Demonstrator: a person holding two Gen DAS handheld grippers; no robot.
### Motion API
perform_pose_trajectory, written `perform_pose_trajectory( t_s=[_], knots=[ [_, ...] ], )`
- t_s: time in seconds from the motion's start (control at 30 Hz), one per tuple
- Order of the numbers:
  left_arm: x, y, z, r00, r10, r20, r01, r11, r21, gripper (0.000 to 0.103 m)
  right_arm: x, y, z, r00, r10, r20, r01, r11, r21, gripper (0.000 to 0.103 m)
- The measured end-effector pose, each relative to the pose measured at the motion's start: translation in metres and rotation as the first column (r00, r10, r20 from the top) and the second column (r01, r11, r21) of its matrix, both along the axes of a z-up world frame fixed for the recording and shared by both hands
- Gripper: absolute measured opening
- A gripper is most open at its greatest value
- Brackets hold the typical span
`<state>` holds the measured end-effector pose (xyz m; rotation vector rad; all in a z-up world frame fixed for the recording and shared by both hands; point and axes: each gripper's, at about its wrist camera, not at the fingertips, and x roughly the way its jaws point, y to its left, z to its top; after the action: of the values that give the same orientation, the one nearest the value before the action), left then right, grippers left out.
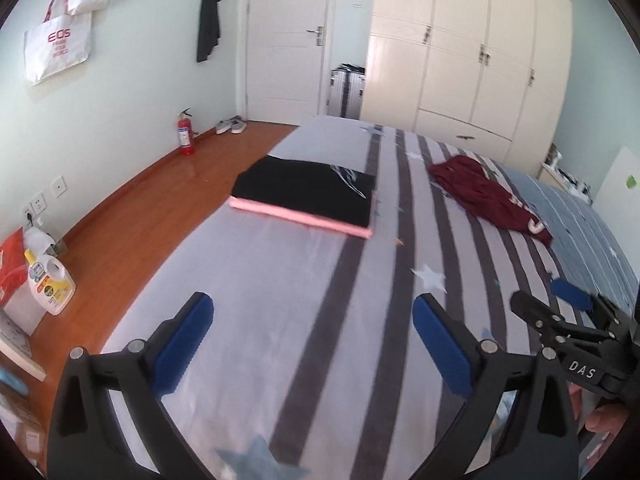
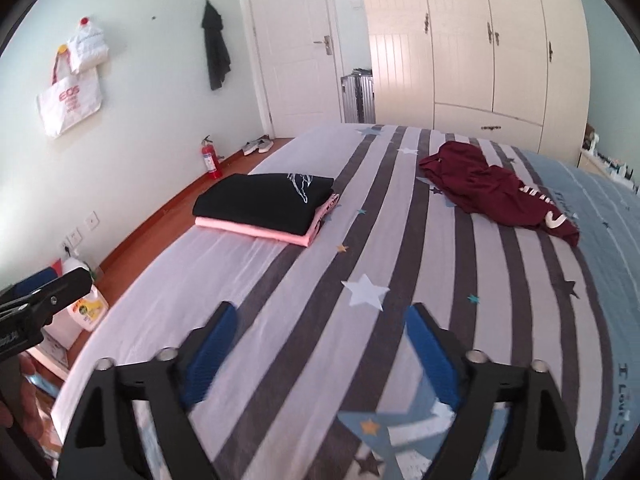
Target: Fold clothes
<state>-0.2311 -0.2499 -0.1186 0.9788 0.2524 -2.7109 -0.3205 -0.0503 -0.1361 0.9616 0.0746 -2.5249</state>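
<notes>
A bedroom with pale walls, a white door and cream wardrobes surrounds a bed (image 2: 280, 320) under a grey-striped, star-printed cover. On the left wall hangs a white tote bag (image 1: 56, 46) printed "EOS" in red, with smaller lines below too blurred to read. A yellow-labelled detergent bottle (image 1: 50, 280) stands on the floor beside the bed; its label cannot be read.

On the left half of the bed lies a folded black shirt (image 2: 264, 202) with a pale line drawing, stacked squarely on a folded pink garment (image 2: 256, 232). Further right, well apart, lies the crumpled maroon garment (image 2: 500, 192), unfolded, with white lettering partly hidden in its creases. It looks light, soft and limp, so it should sag and bunch when lifted; a shoulder seam or hem edge seems the best hold, one corner per side.

The left hand-held gripper (image 1: 312, 340) stands wide with nothing between its pads. The right hand-held gripper (image 2: 320, 348), marked "DAS" on its body, is likewise wide and empty.
</notes>
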Motion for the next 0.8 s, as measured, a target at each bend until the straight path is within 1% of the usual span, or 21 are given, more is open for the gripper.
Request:
perform_pose_trajectory(
  t_s=[0.07, 0.2, 0.27, 0.4, 0.53, 0.6, 0.67, 0.73, 0.8],
  knots=[
    [0.012, 0.007, -0.006, 1.000, -0.007, 0.008, 0.007, 1.000, 0.000, 0.100, 0.015, 0.002, -0.003, 1.000, 0.013, -0.016, -0.013, 1.000, 0.015, 0.096],
    [0.040, 0.014, -0.022, 1.000, 0.019, 0.010, -0.019, 1.000, -0.014, 0.100, 0.041, 0.002, -0.014, 0.999, 0.038, -0.033, -0.037, 0.999, 0.036, 0.097],
    [0.053, 0.012, -0.032, 0.999, 0.033, -0.001, -0.033, 0.999, -0.029, 0.100, 0.052, 0.003, -0.022, 0.998, 0.045, -0.038, -0.044, 0.998, 0.034, 0.100],
    [0.076, 0.007, -0.052, 0.998, 0.046, -0.032, -0.047, 0.999, -0.026, 0.100, 0.075, 0.002, -0.037, 0.996, 0.064, -0.064, -0.063, 0.998, 0.011, 0.101],
    [0.097, 0.010, -0.065, 0.997, 0.049, -0.063, -0.052, 0.997, -0.053, 0.100, 0.095, 0.000, -0.051, 0.993, 0.082, -0.089, -0.083, 0.997, -0.007, 0.101],
    [0.110, 0.014, -0.065, 0.995, 0.042, -0.087, -0.047, 0.997, -0.060, 0.100, 0.106, 0.000, -0.054, 0.991, 0.087, -0.100, -0.089, 0.996, -0.024, 0.101],
    [0.126, 0.020, -0.059, 0.994, 0.036, -0.107, -0.043, 0.997, -0.068, 0.100, 0.118, 0.000, -0.052, 0.990, 0.086, -0.116, -0.090, 0.995, -0.033, 0.101],
    [0.142, 0.026, -0.051, 0.992, 0.031, -0.123, -0.041, 0.996, -0.076, 0.100, 0.133, 0.002, -0.043, 0.987, 0.090, -0.131, -0.096, 0.995, -0.036, 0.101],
    [0.159, 0.033, -0.036, 0.992, 0.036, -0.123, -0.046, 0.996, -0.080, 0.100, 0.150, 0.004, -0.033, 0.985, 0.095, -0.147, -0.102, 0.994, -0.039, 0.101]
  ],
)
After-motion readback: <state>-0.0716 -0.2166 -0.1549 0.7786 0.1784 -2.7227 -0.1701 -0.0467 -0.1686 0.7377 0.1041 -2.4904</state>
